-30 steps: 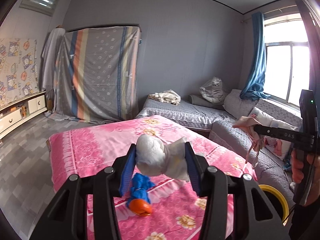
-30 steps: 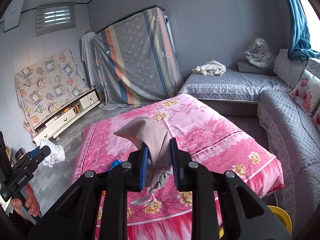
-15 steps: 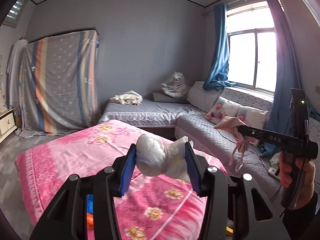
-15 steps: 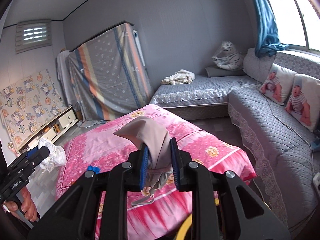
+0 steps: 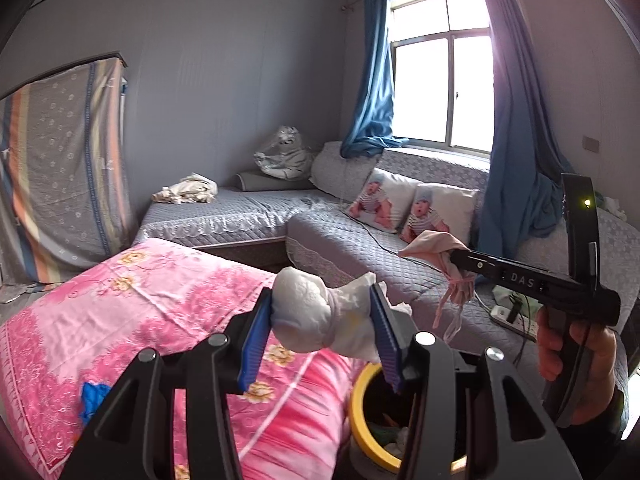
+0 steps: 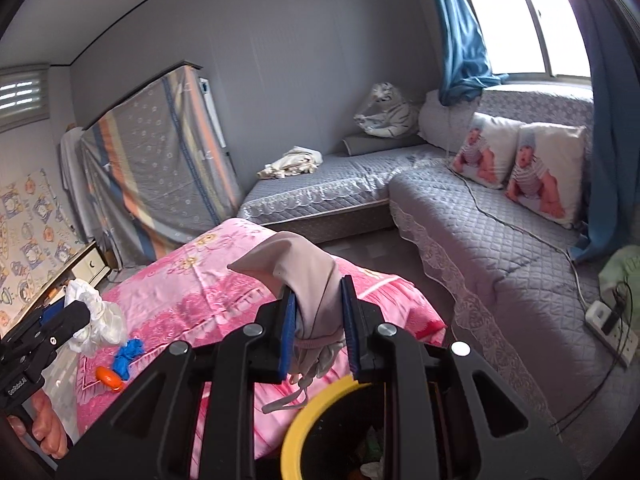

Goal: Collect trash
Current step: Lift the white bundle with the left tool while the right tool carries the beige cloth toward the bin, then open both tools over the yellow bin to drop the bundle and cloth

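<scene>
The left gripper (image 5: 320, 328) is clenched on a white rolled diaper (image 5: 310, 318), its blue pads pressing into both sides of the bundle; it looks light, padded and squashy, so a hold across the thick middle, as here, should keep it from unrolling. The right gripper (image 6: 318, 332) pinches a pale pink face mask (image 6: 304, 280) between nearly closed pads, the thin cloth folded into a peak above them and its ear loops dangling below; limp and almost weightless, it would likely catch on the pads when released. Just beneath both loads sits a dark bin with a yellow rim (image 6: 316, 412), some scraps already inside. Beside it lies a glossy pink floral bedspread (image 5: 120, 312), where a crumpled blue glove (image 6: 128, 354) and a small orange piece (image 6: 108, 376) remain. Farther off, a grey quilted corner sofa (image 6: 480, 240) carries two printed baby cushions (image 6: 520, 164).
</scene>
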`<state>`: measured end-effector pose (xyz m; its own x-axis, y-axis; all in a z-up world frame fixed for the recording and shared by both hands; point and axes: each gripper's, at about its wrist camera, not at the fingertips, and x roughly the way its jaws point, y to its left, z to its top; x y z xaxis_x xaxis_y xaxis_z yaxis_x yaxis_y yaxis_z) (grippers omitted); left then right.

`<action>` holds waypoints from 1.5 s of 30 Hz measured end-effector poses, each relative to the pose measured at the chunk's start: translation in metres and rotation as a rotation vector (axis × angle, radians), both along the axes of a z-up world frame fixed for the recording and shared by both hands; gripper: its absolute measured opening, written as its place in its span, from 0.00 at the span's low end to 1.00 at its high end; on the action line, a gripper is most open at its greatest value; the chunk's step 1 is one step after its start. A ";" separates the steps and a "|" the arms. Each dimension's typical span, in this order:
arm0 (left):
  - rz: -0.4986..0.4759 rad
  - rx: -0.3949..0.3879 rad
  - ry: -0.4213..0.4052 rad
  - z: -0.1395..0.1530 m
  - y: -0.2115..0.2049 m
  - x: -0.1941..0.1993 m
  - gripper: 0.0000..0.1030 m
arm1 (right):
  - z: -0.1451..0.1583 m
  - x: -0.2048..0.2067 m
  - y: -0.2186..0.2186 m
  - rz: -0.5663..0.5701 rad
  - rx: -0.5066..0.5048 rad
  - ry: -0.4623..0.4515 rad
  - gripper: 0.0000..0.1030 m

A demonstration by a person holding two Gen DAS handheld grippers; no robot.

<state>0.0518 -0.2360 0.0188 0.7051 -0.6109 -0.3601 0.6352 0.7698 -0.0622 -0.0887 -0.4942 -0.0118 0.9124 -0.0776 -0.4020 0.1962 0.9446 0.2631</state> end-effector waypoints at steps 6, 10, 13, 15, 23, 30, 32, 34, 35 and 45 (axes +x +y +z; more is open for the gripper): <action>-0.067 0.032 0.030 -0.016 -0.033 -0.001 0.44 | -0.029 -0.007 -0.024 -0.059 0.041 0.041 0.20; -0.096 0.054 0.043 -0.029 -0.052 0.003 0.44 | -0.048 -0.010 -0.035 -0.087 0.064 0.066 0.20; -0.120 0.070 0.085 -0.043 -0.069 0.013 0.44 | -0.060 -0.010 -0.042 -0.106 0.078 0.087 0.20; -0.139 0.080 0.128 -0.056 -0.080 0.020 0.44 | -0.070 -0.009 -0.046 -0.121 0.086 0.103 0.20; -0.216 0.146 0.260 -0.109 -0.117 0.037 0.44 | -0.110 -0.009 -0.065 -0.167 0.159 0.167 0.20; -0.262 0.208 0.324 -0.136 -0.143 0.044 0.45 | -0.133 -0.012 -0.082 -0.206 0.185 0.212 0.20; -0.272 0.212 0.350 -0.140 -0.147 0.047 0.45 | -0.137 -0.014 -0.084 -0.220 0.184 0.225 0.20; -0.272 0.215 0.366 -0.145 -0.149 0.047 0.46 | -0.140 -0.013 -0.086 -0.221 0.185 0.236 0.21; -0.274 0.216 0.375 -0.146 -0.149 0.048 0.45 | -0.142 -0.014 -0.086 -0.220 0.188 0.240 0.22; -0.228 0.212 0.415 -0.152 -0.145 0.055 0.65 | -0.143 -0.018 -0.091 -0.245 0.205 0.240 0.38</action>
<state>0.1071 -0.3811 -0.1336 0.3341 -0.6157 -0.7136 0.7429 0.6380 -0.2027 -0.1063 -0.5849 -0.1547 0.7552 -0.1774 -0.6311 0.4882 0.7947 0.3608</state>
